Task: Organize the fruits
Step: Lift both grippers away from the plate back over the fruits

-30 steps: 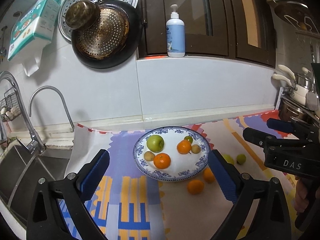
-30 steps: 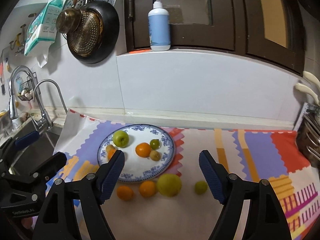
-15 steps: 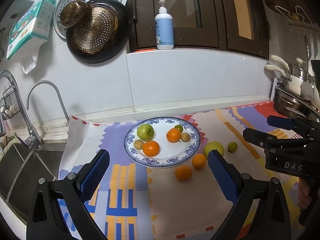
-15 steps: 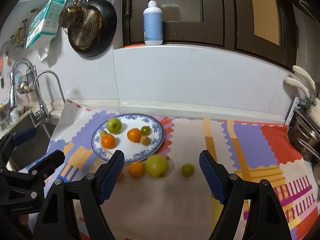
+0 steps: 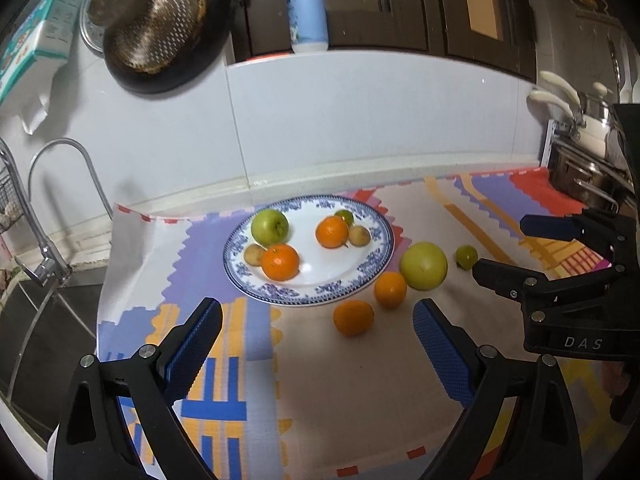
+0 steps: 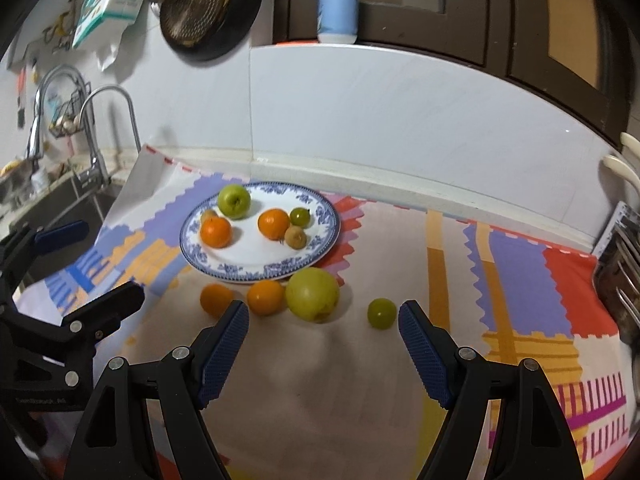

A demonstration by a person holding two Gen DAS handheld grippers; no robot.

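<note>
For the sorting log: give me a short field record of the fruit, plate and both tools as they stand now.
plate: blue-rimmed plate on the patterned mat
on plate: green apple, two oranges, one small green fruit, two small brown fruits
off plate: two oranges, large yellow-green fruit, small green fruit, all on the mat by the plate's near edge
left tool: open, empty
right tool: open, empty

White tiled wall (image 5: pixel 360 120), dark cabinets (image 5: pixel 400 4)

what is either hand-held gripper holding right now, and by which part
Nothing is held. The left hand-held gripper and the right hand-held gripper both stand open over the mat, their blue pads bare. The loose fruit lies beyond their fingertips.
</note>
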